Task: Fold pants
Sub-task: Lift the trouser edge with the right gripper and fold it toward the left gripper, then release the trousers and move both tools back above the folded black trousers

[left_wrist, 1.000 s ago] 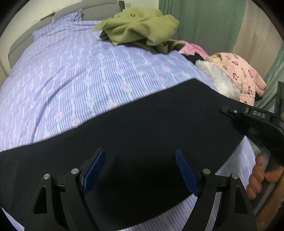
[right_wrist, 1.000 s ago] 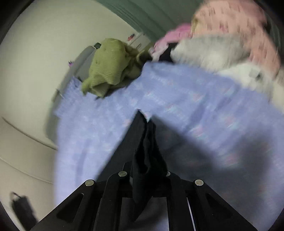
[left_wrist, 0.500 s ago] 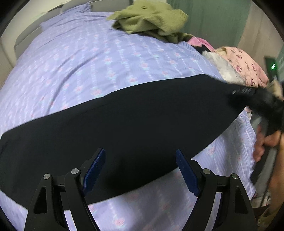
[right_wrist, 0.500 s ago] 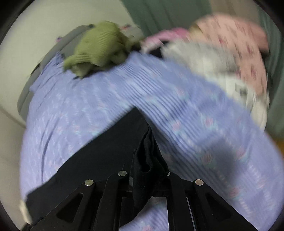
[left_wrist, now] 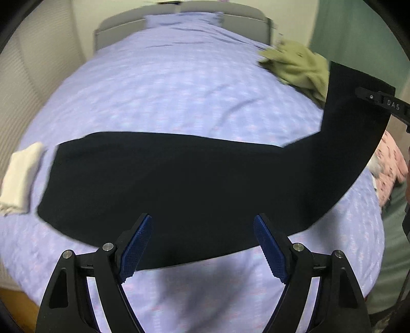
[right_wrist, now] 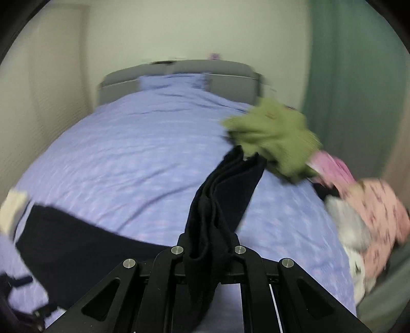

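Observation:
The black pants [left_wrist: 194, 179] lie in a long strip across the lilac bed [left_wrist: 164, 97]. Their right end is lifted off the bed and hangs upright, held by my right gripper [left_wrist: 379, 100] at the right edge of the left wrist view. In the right wrist view my right gripper [right_wrist: 207, 246] is shut on the bunched black cloth [right_wrist: 220, 194], which stands up between the jaws. My left gripper [left_wrist: 202, 246] is open and empty, with blue pads [left_wrist: 135, 248], hovering over the near edge of the pants.
A green garment [left_wrist: 299, 66] lies at the far right of the bed, with pink clothes [left_wrist: 389, 164] and pale clothes [right_wrist: 353, 230] piled at the right edge. A folded white cloth [left_wrist: 20, 174] lies at the left. A grey headboard [left_wrist: 179, 15] stands at the far end.
My right gripper has lifted the right end of the pants up off the bed and carried it inward. The left gripper has pulled back, staying open, and the whole length of the pants now shows.

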A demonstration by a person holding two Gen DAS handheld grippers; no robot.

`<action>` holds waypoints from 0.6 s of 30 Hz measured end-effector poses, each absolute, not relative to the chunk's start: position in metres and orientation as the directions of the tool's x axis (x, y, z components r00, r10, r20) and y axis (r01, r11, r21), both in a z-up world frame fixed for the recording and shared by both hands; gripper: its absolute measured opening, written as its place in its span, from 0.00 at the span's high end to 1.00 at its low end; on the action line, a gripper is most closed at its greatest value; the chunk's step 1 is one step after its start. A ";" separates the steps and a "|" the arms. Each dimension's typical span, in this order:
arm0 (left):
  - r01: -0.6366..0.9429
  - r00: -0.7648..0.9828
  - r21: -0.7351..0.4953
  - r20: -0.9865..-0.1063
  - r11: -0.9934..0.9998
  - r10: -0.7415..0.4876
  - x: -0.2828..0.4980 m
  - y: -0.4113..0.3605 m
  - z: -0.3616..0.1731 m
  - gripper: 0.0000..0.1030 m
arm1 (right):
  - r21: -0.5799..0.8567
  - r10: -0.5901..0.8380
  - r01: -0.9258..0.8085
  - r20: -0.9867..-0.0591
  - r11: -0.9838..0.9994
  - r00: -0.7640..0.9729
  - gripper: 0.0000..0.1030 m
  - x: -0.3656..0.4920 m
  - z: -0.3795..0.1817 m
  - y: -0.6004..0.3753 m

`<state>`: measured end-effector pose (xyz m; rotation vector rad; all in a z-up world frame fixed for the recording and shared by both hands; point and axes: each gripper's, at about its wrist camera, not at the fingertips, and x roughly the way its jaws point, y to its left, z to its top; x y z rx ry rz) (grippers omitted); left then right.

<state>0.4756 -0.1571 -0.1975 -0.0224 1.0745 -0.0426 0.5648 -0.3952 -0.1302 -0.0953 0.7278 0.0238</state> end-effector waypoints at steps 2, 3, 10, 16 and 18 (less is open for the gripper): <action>-0.022 0.474 -0.044 -0.880 0.999 -0.028 0.468 -0.125 -0.194 0.21 | -0.090 0.032 -0.126 -0.679 0.988 0.734 0.91 0.569 -0.135 -0.352; -0.046 0.471 -0.046 -0.882 0.998 -0.019 0.464 -0.110 -0.193 0.21 | -0.101 0.045 -0.156 -0.685 0.983 0.728 0.91 0.570 -0.140 -0.332; -0.175 0.439 -0.020 -0.896 0.984 0.060 0.440 -0.028 -0.204 0.20 | -0.053 0.144 -0.336 -0.832 0.940 0.535 0.91 0.595 -0.243 -0.189; -0.214 0.408 -0.009 -0.910 0.977 0.081 0.422 0.005 -0.216 0.20 | -0.062 0.089 -0.412 -0.937 0.909 0.337 0.91 0.580 -0.343 -0.119; -0.218 0.399 0.002 -0.913 0.976 0.091 0.418 0.012 -0.221 0.20 | -0.069 0.072 -0.414 -0.946 0.908 0.315 0.91 0.573 -0.355 -0.115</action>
